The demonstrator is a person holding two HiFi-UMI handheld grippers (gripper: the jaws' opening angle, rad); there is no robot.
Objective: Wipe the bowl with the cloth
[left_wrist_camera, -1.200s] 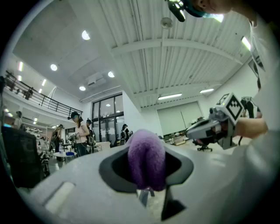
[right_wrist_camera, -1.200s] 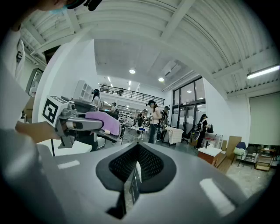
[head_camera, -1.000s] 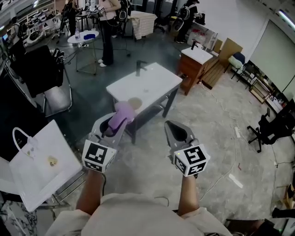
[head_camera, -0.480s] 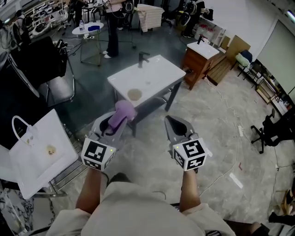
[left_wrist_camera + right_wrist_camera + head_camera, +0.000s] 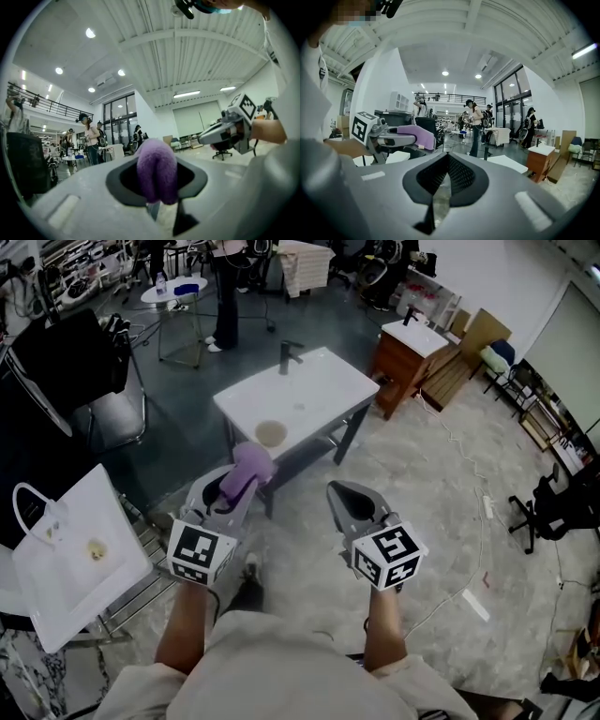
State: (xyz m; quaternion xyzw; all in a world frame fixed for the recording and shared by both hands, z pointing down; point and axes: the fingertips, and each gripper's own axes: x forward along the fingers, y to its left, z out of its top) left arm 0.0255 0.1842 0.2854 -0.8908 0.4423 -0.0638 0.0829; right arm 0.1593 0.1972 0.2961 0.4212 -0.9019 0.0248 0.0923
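Note:
A tan bowl [image 5: 271,433] sits on the white table [image 5: 328,390] ahead of me, near its front corner. My left gripper [image 5: 239,486] is shut on a purple cloth [image 5: 249,468], which bulges out between its jaws [image 5: 157,169]. It hangs in the air short of the table, close to the bowl in the head view. My right gripper [image 5: 339,497] is shut with nothing in it, held beside the left one over the floor. In the right gripper view the left gripper [image 5: 389,138] with the purple cloth [image 5: 417,135] shows at the left.
A black faucet [image 5: 287,354] stands at the table's far edge. A wooden cabinet [image 5: 409,360] with a white top is behind on the right. A white bag [image 5: 70,559] lies on a rack at my left. People stand by a small round table [image 5: 176,294] at the back.
Both grippers have sunk a little and drawn nearer to the table; the table and bowl have shifted in the head view. The cloth stays in the left jaws.

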